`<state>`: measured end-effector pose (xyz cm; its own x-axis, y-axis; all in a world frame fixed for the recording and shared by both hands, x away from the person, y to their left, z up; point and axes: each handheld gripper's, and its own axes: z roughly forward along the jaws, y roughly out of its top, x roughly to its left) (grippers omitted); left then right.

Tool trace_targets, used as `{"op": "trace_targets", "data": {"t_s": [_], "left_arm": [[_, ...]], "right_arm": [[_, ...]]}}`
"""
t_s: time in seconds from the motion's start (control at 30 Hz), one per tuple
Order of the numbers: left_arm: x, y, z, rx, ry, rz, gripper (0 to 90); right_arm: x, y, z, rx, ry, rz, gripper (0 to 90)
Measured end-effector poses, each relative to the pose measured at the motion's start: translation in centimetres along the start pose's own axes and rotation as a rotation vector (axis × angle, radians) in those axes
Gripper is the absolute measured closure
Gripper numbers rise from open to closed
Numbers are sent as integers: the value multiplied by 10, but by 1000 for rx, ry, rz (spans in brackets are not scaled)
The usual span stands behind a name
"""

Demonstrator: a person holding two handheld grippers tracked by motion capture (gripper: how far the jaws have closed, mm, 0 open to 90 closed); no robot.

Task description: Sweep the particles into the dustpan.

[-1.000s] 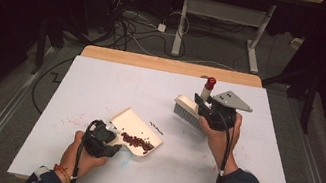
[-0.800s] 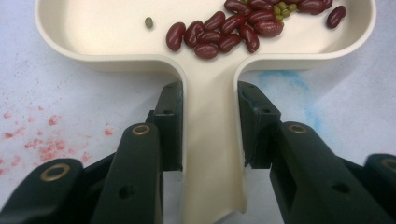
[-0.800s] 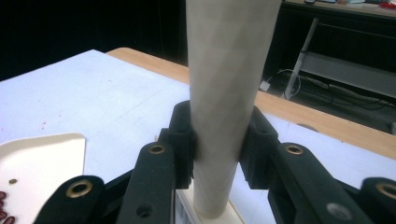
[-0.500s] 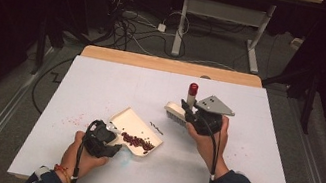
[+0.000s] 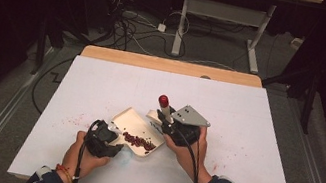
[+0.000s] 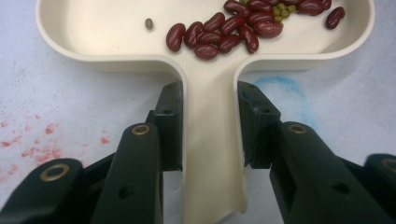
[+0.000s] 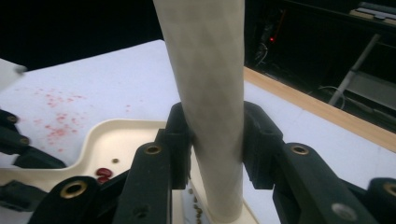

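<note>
A cream dustpan point(image 5: 132, 118) lies on the white table and holds a pile of red kidney beans point(image 5: 140, 142). My left gripper point(image 5: 113, 139) is shut on the pan's flat handle point(image 6: 212, 154), with the beans point(image 6: 229, 32) and a few small green ones point(image 6: 280, 9) just ahead in the pan. My right gripper point(image 5: 169, 124) is shut on a cream brush handle point(image 7: 210, 70) that stands nearly upright, its red tip point(image 5: 163, 100) on top. The brush head point(image 5: 153, 116) sits at the pan's right rim point(image 7: 116, 133).
Red stains point(image 5: 73, 119) speckle the white tabletop point(image 5: 244, 136) left of the pan, and a blue smudge point(image 6: 280, 86) marks it near the pan's handle. A wooden strip point(image 5: 170, 66) runs along the table's far edge. Cables point(image 5: 127, 24) and desk legs point(image 5: 181, 23) lie on the floor beyond.
My right gripper has carried the brush leftward and nearer, from the table's right of centre to the dustpan's right rim. The left gripper and the pan have stayed in place.
</note>
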<state>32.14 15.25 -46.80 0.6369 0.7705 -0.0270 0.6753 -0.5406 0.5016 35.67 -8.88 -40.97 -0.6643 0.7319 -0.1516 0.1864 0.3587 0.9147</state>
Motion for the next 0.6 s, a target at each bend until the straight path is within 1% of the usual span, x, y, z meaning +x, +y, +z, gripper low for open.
{"op": "trace_targets", "data": {"t_s": [0.03, 0.07, 0.13, 0.27, 0.3, 0.33, 0.37, 0.4, 0.53, 0.6], "left_arm": [[0, 0, 0, 0, 0, 0, 641], [0, 0, 0, 0, 1, 0, 641], [0, 0, 0, -1, 1, 0, 641], [0, 0, 0, -1, 0, 1, 641], [0, 0, 0, -2, 0, 1, 641], [0, 0, 0, -2, -2, 0, 641], [0, 0, 0, -3, -2, 0, 641], [0, 0, 0, -2, -3, 0, 641], [0, 0, 0, -4, -2, -1, 641], [0, 0, 0, -3, -2, -1, 641]], "right_arm": [[2, 1, -1, -1, 7, 3, 673], [5, 2, -3, -6, 33, 9, 676], [7, 3, -3, -6, 37, 10, 677], [14, 6, -7, -20, 84, 20, 687], [14, 6, -7, -20, 84, 20, 687], [14, 6, -8, -25, 87, 30, 691], [14, 8, -11, -35, 108, 40, 698], [14, 9, -12, -36, 119, 47, 699], [14, 11, -14, -45, 119, 35, 700], [13, 11, -14, -48, 120, 40, 699]]}}
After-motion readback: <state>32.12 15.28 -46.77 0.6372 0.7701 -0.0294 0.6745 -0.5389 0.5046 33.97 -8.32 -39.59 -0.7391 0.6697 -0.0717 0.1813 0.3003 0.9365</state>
